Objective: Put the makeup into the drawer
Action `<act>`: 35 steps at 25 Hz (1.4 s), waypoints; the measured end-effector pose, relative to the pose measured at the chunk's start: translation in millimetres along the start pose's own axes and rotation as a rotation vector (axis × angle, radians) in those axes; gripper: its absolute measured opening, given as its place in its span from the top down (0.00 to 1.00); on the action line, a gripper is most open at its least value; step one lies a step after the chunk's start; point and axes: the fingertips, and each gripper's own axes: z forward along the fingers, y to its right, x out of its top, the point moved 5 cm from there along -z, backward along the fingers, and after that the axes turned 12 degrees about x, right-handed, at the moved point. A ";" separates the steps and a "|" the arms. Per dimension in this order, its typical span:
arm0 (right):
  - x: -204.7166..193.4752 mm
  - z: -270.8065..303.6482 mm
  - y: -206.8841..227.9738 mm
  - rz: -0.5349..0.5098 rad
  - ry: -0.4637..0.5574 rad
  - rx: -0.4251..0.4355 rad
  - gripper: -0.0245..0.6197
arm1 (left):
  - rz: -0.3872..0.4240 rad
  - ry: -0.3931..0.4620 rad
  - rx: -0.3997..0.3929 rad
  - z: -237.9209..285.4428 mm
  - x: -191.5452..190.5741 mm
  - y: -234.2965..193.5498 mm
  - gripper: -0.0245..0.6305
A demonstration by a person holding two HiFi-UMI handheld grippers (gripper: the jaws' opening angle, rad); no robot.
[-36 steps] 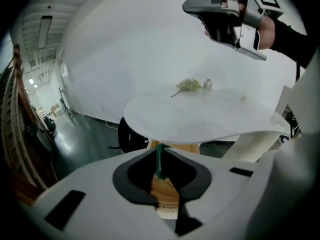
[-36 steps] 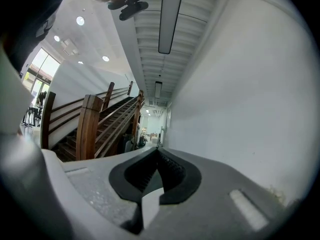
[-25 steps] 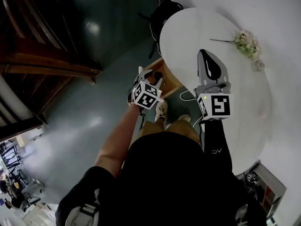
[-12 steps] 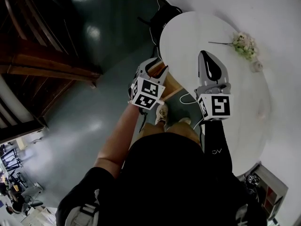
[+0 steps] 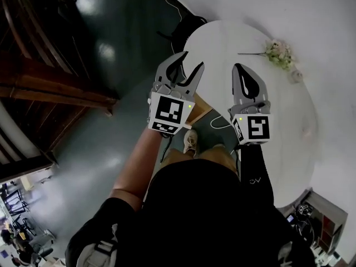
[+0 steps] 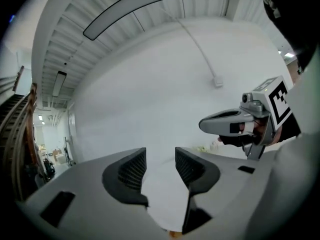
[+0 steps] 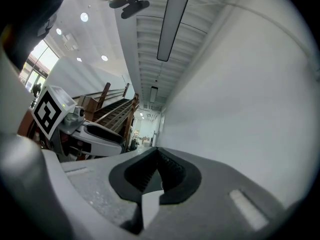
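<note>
1. No makeup shows in any view, so I cannot tell where it is. The only candidate is a small pale thing (image 5: 296, 77) on the round white surface (image 5: 289, 127) just beside the flowers (image 5: 278, 53), and it is too small to name.
2. No drawer can be made out with certainty either. A wooden piece (image 5: 201, 109) shows below the near edge of the surface, but whether it is a drawer, and whether it stands open or shut, I cannot tell.
3. The left hand-held gripper (image 5: 192, 60) is released — jaws well apart, with only the surface seen between them in its own view (image 6: 160, 154).
4. The right hand-held gripper (image 5: 240, 69) is clenched on nothing, its jaw tips meeting over the near part of the surface (image 7: 158, 154).
5. As a judgement, both tools are empty and nothing is being carried, so this is either the end of the task or a pause between items.
6. Against the earlier frames, the left hand-held gripper has risen from low beside the wooden piece to the surface's near edge — now level with the right one, jaws as wide as before. The right one has hardly shifted.
</note>
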 end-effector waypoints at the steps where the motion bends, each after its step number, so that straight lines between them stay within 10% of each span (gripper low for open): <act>1: 0.9 -4.3 1.5 -0.006 -0.003 -0.008 0.96 | -0.008 0.004 -0.013 1.5 1.9 4.3 0.69; 35: -25.6 -447.1 158.8 0.038 -0.081 -0.836 0.96 | 0.055 0.148 -0.810 51.9 106.9 477.9 0.69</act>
